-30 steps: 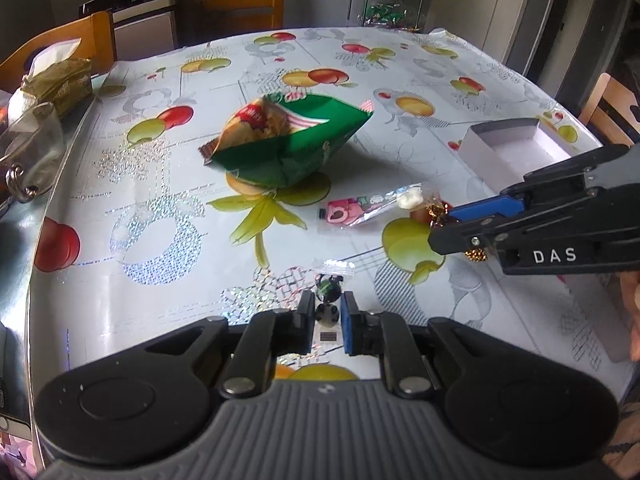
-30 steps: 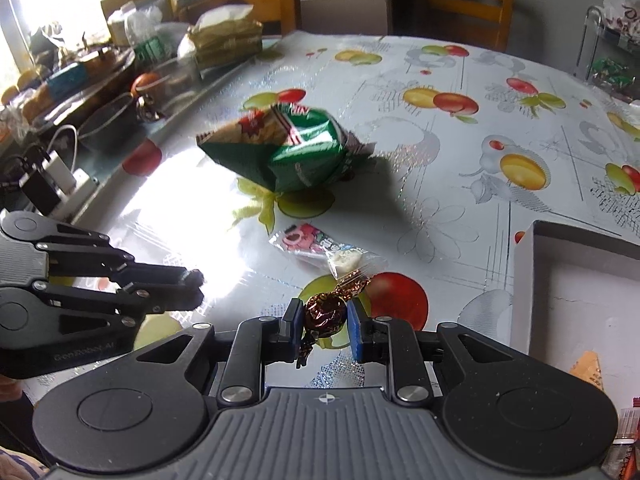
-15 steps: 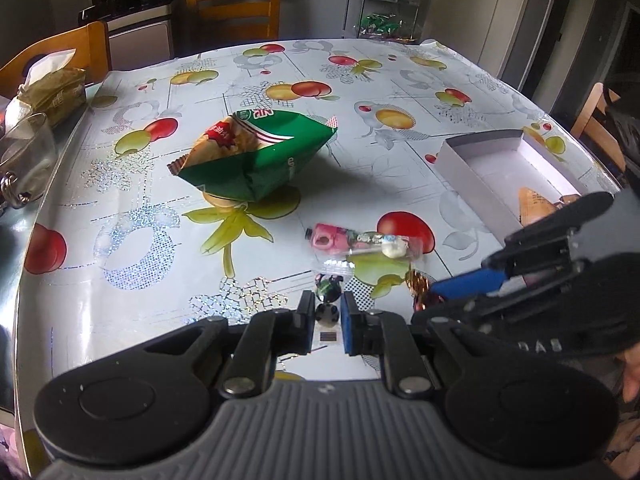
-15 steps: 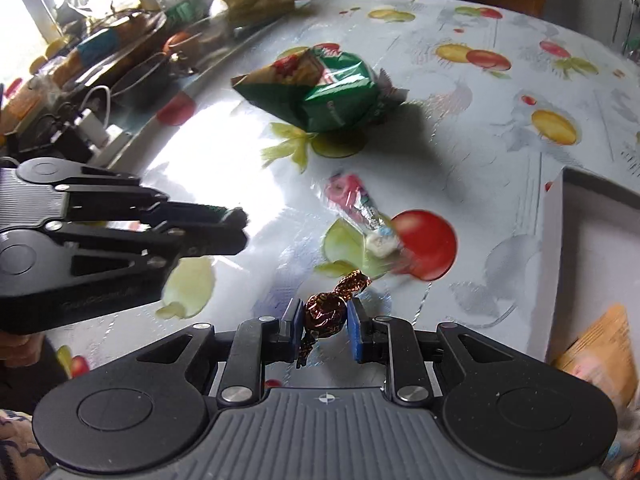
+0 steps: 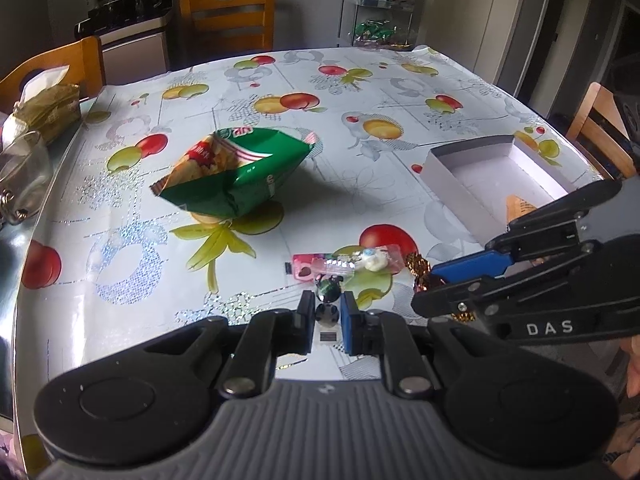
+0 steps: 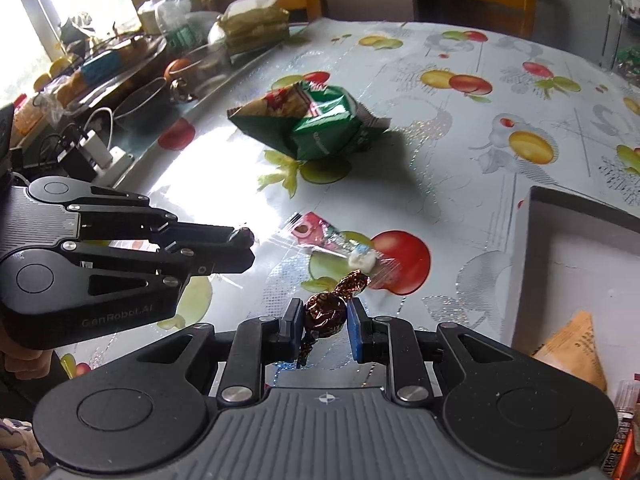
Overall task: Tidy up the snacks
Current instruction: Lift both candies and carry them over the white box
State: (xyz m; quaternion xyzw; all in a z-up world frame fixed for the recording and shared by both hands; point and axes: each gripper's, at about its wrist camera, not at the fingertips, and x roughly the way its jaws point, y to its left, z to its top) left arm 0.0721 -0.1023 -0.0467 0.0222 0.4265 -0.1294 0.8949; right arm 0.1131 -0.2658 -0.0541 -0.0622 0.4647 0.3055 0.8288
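In the left wrist view my left gripper (image 5: 326, 316) is shut on a small dark candy in green foil (image 5: 328, 289), just above the tablecloth. My right gripper (image 5: 425, 295) comes in from the right, shut on a brown foil candy (image 5: 418, 266). The right wrist view shows that brown foil candy (image 6: 326, 313) pinched between the pads of the right gripper (image 6: 324, 322), and the left gripper (image 6: 242, 249) close by on the left. A green chip bag (image 5: 236, 176) lies mid-table. A pink-and-clear sweet packet (image 5: 344, 263) rests just ahead of both grippers.
An open white box (image 5: 456, 184) sits on the right with an orange packet (image 6: 576, 340) inside. Along the table's left edge are a tissue pack (image 5: 48, 108), a glass jar (image 5: 24, 164), bowls and a power strip (image 6: 100, 152). Wooden chairs (image 5: 228, 16) stand around the fruit-print tablecloth.
The left gripper has drawn back and slightly up, ending closer beside the right gripper. Both grippers keep their candies pinched. The right gripper has barely shifted.
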